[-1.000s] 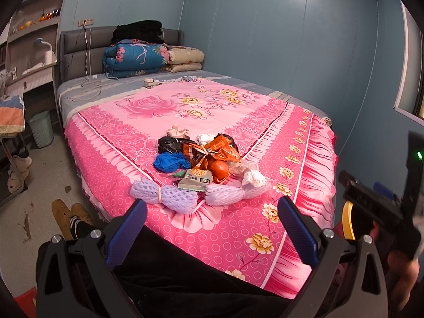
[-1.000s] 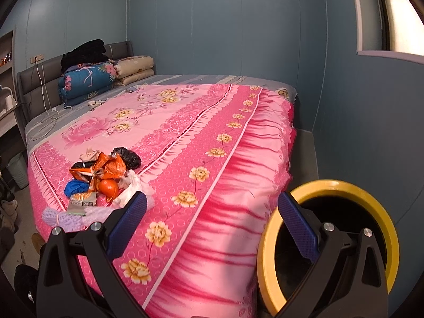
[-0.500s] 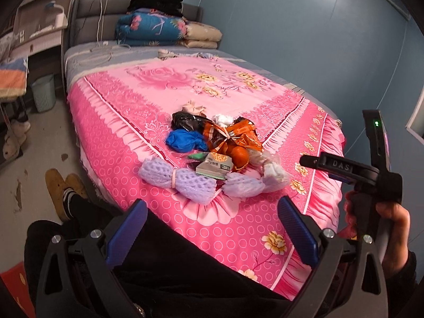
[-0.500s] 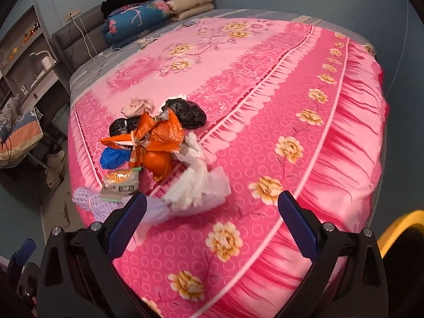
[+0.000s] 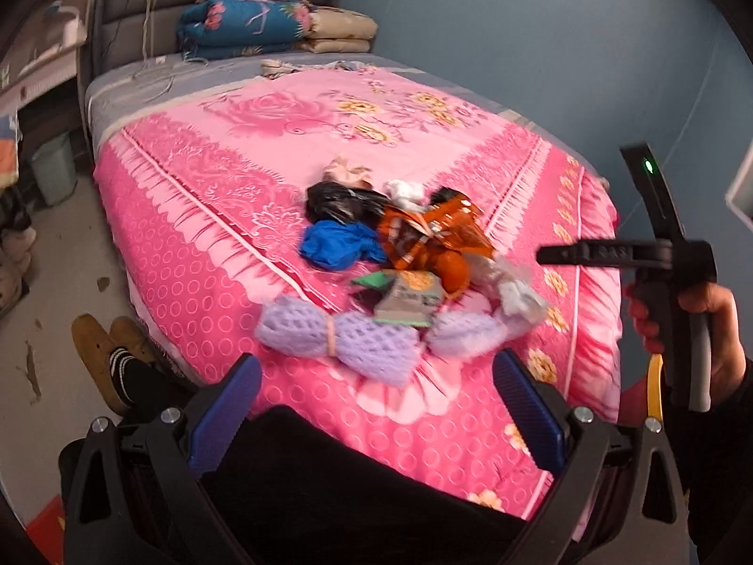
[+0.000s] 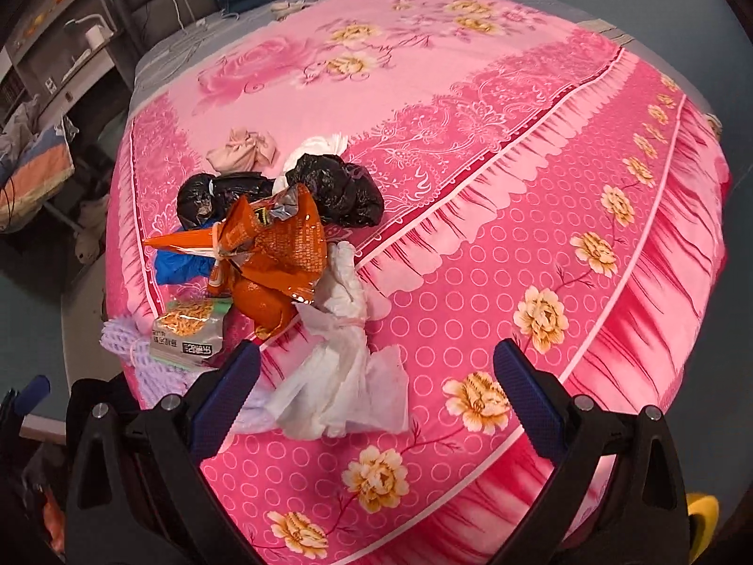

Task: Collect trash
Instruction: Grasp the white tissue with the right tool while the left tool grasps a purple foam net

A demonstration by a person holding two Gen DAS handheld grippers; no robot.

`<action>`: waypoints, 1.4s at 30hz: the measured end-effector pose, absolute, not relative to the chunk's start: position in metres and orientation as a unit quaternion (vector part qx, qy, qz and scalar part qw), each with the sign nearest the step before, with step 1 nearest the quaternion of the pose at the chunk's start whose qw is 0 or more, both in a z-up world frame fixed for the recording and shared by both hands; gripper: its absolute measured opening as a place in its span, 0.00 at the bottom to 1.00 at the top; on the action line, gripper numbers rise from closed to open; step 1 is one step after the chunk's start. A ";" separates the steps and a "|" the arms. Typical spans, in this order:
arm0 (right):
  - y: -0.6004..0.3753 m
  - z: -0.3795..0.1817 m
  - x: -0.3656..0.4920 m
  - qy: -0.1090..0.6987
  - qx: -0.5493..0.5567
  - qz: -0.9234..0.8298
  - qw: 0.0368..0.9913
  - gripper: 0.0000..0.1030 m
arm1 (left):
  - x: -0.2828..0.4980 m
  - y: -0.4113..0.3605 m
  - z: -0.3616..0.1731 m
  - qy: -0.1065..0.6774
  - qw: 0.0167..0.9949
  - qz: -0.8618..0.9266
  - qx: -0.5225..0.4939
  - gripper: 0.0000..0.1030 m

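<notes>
A pile of trash lies near the foot of the pink bed (image 6: pixel 517 150): an orange wrapper (image 6: pixel 277 245), black bags (image 6: pixel 339 188), a blue bag (image 5: pixel 339 247), a snack packet (image 6: pixel 188 334), purple foam net (image 5: pixel 339 334) and a white plastic bag (image 6: pixel 343 376). My right gripper (image 6: pixel 376 391) is open and empty, just above the white bag. My left gripper (image 5: pixel 376 405) is open and empty, short of the purple net. The right gripper's body shows in the left wrist view (image 5: pixel 659 254).
Folded quilts and pillows (image 5: pixel 263 23) are stacked at the headboard. A yellow-rimmed bin (image 6: pixel 701 513) stands at the bed's foot corner. A small waste basket (image 5: pixel 54 169) and shelves stand left of the bed. My feet (image 5: pixel 117 358) are on the floor beside it.
Both grippers moved closer to the trash pile. The right gripper swung from the yellow bin over the bed and now hovers above the white bag. Both stayed open.
</notes>
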State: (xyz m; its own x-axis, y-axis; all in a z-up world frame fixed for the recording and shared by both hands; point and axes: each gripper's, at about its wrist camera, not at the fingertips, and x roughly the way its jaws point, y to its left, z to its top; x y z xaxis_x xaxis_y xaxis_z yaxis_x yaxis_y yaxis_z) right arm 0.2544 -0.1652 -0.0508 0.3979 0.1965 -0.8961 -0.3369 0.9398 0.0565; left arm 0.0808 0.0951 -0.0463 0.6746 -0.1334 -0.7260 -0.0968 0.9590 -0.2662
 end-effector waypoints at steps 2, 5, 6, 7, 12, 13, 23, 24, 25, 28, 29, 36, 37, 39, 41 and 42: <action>-0.163 -0.052 0.257 0.524 -0.079 0.170 0.831 0.92 | 0.086 0.103 -0.050 0.404 0.903 -0.004 -0.144 0.92; -0.155 -0.053 0.257 0.511 -0.111 0.185 0.832 0.92 | 0.096 0.112 -0.059 0.416 0.901 -0.009 -0.120 0.92; -0.152 -0.054 0.257 0.509 -0.116 0.191 0.831 0.92 | 0.099 0.114 -0.062 0.421 0.900 -0.017 -0.113 0.92; -0.150 -0.054 0.257 0.505 -0.122 0.197 0.831 0.92 | 0.102 0.117 -0.066 0.428 0.897 -0.023 -0.113 0.92; -0.138 -0.055 0.255 0.489 -0.158 0.226 0.827 0.92 | 0.107 0.122 -0.076 0.432 0.892 -0.060 -0.119 0.92; -0.136 -0.055 0.255 0.490 -0.160 0.230 0.825 0.92 | 0.107 0.121 -0.077 0.430 0.893 -0.067 -0.119 0.92; -0.122 -0.071 0.270 0.524 -0.194 0.276 0.782 0.92 | 0.122 0.103 -0.060 0.385 0.899 -0.208 0.005 0.92; -0.120 -0.071 0.271 0.523 -0.203 0.281 0.779 0.92 | 0.124 0.100 -0.057 0.382 0.894 -0.235 0.024 0.92; -0.119 -0.072 0.271 0.522 -0.207 0.284 0.777 0.92 | 0.125 0.095 -0.055 0.380 0.887 -0.259 0.047 0.92; -0.114 -0.075 0.273 0.522 -0.227 0.297 0.767 0.87 | 0.130 0.073 -0.061 0.380 0.864 -0.295 0.146 0.92; -0.111 -0.076 0.274 0.521 -0.236 0.299 0.764 0.84 | 0.133 0.067 -0.066 0.385 0.854 -0.303 0.173 0.92; -0.102 -0.088 0.286 0.525 -0.262 0.292 0.755 0.80 | 0.161 0.061 -0.096 0.431 0.821 -0.326 0.184 0.79; -0.101 -0.091 0.287 0.526 -0.268 0.291 0.753 0.80 | 0.163 0.059 -0.100 0.434 0.819 -0.327 0.185 0.78; -0.098 -0.096 0.290 0.532 -0.270 0.292 0.747 0.77 | 0.165 0.055 -0.107 0.440 0.813 -0.332 0.188 0.70; -0.095 -0.101 0.291 0.534 -0.277 0.294 0.743 0.75 | 0.165 0.050 -0.112 0.445 0.810 -0.333 0.188 0.61; -0.092 -0.103 0.291 0.533 -0.283 0.295 0.741 0.73 | 0.166 0.049 -0.116 0.448 0.810 -0.330 0.186 0.58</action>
State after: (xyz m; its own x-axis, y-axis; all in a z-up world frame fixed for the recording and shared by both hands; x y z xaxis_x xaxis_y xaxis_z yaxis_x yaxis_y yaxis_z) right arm 0.2912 -0.0924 -0.1029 0.2582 0.1362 -0.9564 -0.7385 0.6661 -0.1045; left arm 0.1664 0.0486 -0.1159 0.3810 -0.3675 -0.8484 0.7009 0.7132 0.0058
